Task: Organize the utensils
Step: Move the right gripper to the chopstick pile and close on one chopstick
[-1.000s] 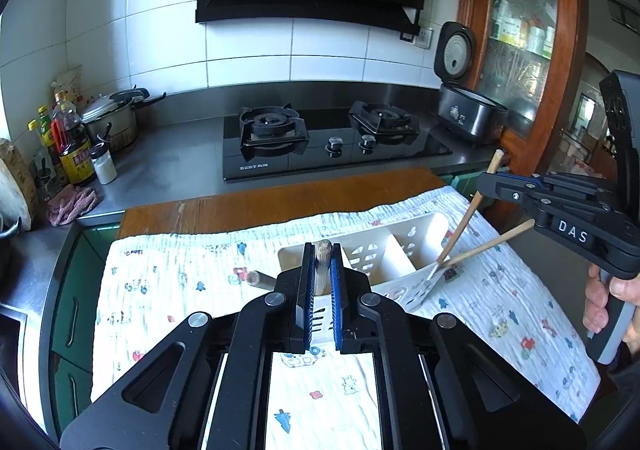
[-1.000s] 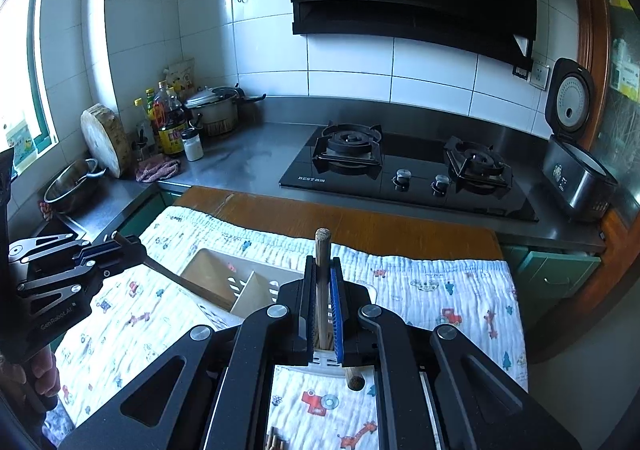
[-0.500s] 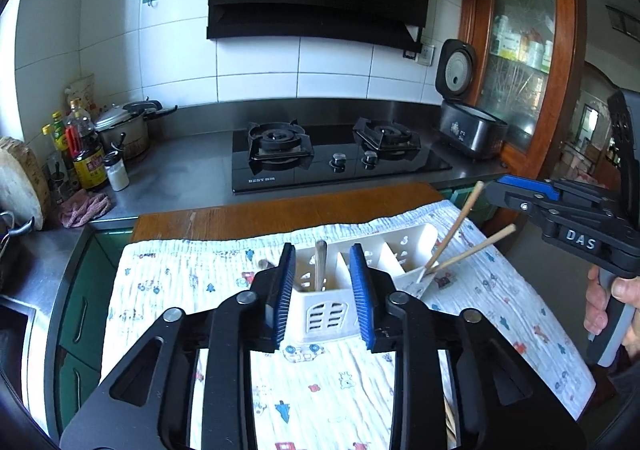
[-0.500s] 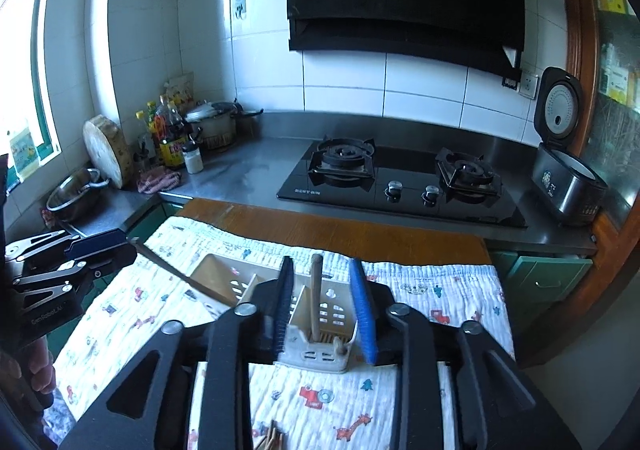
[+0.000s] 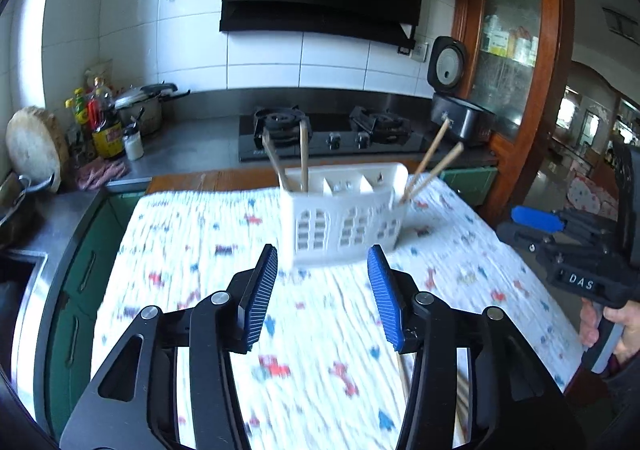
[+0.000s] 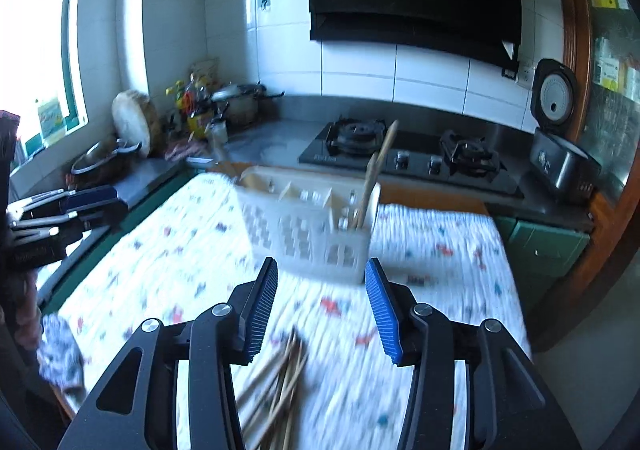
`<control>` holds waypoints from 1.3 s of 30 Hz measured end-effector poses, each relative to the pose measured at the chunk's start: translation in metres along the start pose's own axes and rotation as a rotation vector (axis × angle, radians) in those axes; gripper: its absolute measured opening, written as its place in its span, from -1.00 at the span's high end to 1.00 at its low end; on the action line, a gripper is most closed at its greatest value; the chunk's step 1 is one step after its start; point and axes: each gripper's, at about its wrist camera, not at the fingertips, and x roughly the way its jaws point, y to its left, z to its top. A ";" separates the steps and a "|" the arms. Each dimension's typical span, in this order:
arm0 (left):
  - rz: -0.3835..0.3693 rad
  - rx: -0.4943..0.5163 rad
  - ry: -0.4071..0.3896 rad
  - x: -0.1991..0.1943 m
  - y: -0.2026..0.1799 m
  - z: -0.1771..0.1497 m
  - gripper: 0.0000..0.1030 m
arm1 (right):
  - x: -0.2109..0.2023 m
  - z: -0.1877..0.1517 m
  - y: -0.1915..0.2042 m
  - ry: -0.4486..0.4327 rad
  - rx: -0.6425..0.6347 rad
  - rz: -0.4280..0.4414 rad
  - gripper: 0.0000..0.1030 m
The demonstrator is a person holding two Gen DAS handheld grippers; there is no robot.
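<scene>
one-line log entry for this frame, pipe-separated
left claw: open, empty | right claw: open, empty | caddy: upright on cloth, utensils in end slots | loose chopsticks: on cloth

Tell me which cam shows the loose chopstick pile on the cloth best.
Right wrist: the chopstick pile lies on the cloth in front of the open right gripper, though motion-blurred. Left wrist shows only a few sticks beside its own right finger.
</scene>
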 end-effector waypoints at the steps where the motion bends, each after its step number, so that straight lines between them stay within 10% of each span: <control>1: 0.001 -0.006 0.003 -0.004 -0.001 -0.010 0.07 | -0.002 -0.010 0.002 0.005 0.001 0.007 0.13; 21: -0.015 -0.135 0.083 -0.036 -0.003 -0.136 0.06 | -0.023 -0.169 0.039 0.091 0.027 -0.040 0.23; 39: -0.010 -0.156 0.133 -0.032 0.004 -0.163 0.06 | -0.029 -0.197 0.066 0.117 0.118 0.020 0.52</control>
